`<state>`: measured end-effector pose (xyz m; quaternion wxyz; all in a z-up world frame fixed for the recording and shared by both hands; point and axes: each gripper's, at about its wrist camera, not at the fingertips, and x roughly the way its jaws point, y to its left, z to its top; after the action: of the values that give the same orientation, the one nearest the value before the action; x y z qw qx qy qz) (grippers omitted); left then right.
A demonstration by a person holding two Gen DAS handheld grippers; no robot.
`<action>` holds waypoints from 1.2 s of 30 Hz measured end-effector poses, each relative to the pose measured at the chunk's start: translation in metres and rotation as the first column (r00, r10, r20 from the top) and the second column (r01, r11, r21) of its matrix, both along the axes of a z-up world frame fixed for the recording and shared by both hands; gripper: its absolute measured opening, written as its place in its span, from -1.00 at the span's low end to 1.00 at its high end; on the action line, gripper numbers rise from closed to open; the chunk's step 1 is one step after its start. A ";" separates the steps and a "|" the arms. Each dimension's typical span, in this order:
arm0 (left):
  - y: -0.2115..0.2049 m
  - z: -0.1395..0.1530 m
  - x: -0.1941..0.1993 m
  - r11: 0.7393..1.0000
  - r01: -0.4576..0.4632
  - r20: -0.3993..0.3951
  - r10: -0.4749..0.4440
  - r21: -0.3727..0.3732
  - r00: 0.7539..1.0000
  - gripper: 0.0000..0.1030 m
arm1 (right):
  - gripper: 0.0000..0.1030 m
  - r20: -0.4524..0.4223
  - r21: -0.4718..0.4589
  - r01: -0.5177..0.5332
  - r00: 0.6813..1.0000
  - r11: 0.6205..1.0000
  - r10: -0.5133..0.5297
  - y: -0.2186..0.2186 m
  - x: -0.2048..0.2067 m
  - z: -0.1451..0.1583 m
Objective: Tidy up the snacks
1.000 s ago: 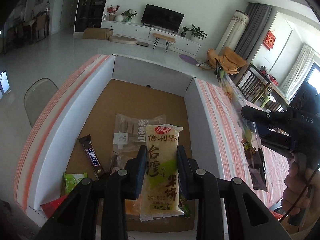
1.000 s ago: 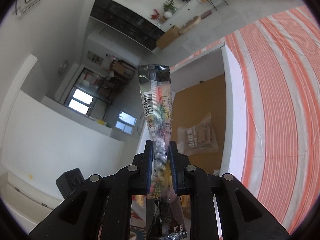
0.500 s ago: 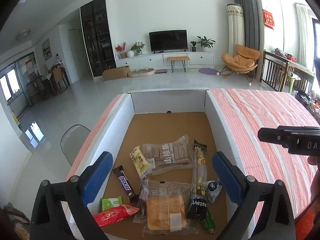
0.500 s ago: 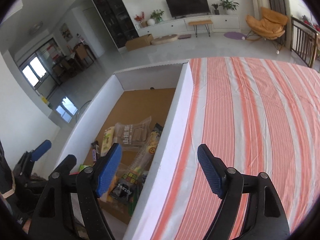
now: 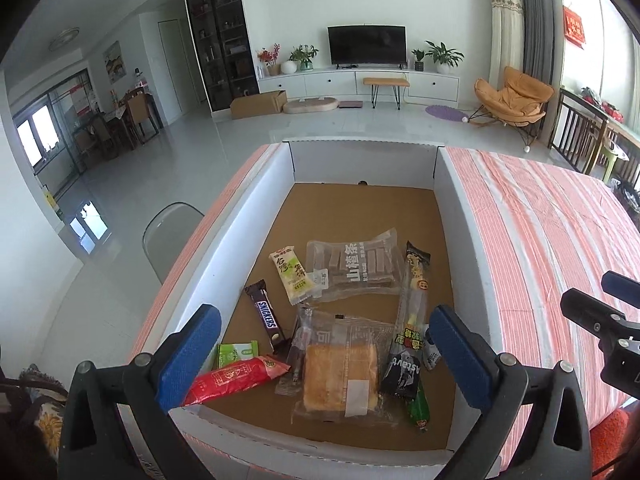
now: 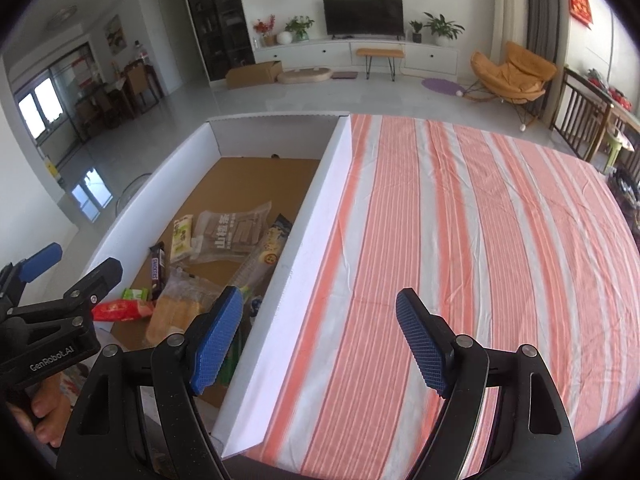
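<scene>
A white-walled box (image 5: 256,216) with a brown cardboard floor holds several snacks: a Snickers bar (image 5: 266,320), a yellow-green rice cake pack (image 5: 292,274), a clear pack of brown strips (image 5: 354,266), a long clear stick pack (image 5: 412,320), a bread pack (image 5: 340,376) and a red pack (image 5: 236,378). My left gripper (image 5: 320,344) is open and empty above the box's near end. My right gripper (image 6: 316,340) is open and empty over the box's right wall (image 6: 304,264) and the striped cloth (image 6: 460,220).
The box stands on a table covered with an orange and white striped cloth (image 5: 540,240). A grey chair (image 5: 168,232) stands left of the table. The left gripper also shows in the right wrist view (image 6: 60,280).
Both grippers opened and let go of their snacks: the rice cake pack and the long stick pack now lie in the box. Both grippers have pulled back and up.
</scene>
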<state>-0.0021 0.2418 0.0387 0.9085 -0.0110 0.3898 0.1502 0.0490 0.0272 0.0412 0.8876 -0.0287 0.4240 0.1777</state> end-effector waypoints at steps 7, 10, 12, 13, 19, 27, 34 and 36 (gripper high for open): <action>0.002 0.003 -0.018 0.995 -0.050 0.038 0.047 0.082 0.998 1.00 | 0.59 0.046 -0.012 0.010 0.999 1.000 -0.009 0.003 -0.003 0.005; 0.005 0.002 -0.021 0.993 -0.059 0.043 0.055 0.104 0.998 1.00 | 0.59 0.047 -0.021 0.002 0.999 1.000 -0.001 0.008 -0.004 0.002; 0.008 0.002 -0.021 0.993 -0.072 0.034 0.069 0.098 0.997 1.00 | 0.59 0.052 -0.028 -0.001 0.999 1.000 0.002 0.012 -0.007 0.001; 0.010 0.001 -0.020 0.993 -0.078 0.028 0.076 0.091 0.997 1.00 | 0.59 0.057 -0.032 -0.004 0.998 0.999 0.006 0.013 -0.008 0.001; 0.015 0.001 -0.022 0.994 -0.086 0.028 0.084 0.074 0.996 1.00 | 0.59 0.089 -0.067 -0.022 0.996 0.998 0.028 0.023 -0.014 0.005; 0.024 0.002 -0.027 0.993 -0.099 0.031 0.097 0.062 0.995 1.00 | 0.59 0.094 -0.083 -0.048 0.994 0.995 0.055 0.036 -0.019 0.005; 0.028 -0.001 -0.030 0.997 -0.082 0.022 0.082 0.012 0.996 1.00 | 0.59 0.096 -0.094 -0.065 0.993 0.993 0.074 0.044 -0.022 0.004; 0.031 -0.001 -0.031 0.997 -0.078 0.024 0.079 -0.029 0.997 1.00 | 0.59 0.096 -0.096 -0.067 0.992 0.993 0.076 0.045 -0.023 0.004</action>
<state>-0.0335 0.2730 0.0372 0.9064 -0.0410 0.3799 0.1800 0.0264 0.0724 0.0450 0.8983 -0.0938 0.3858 0.1880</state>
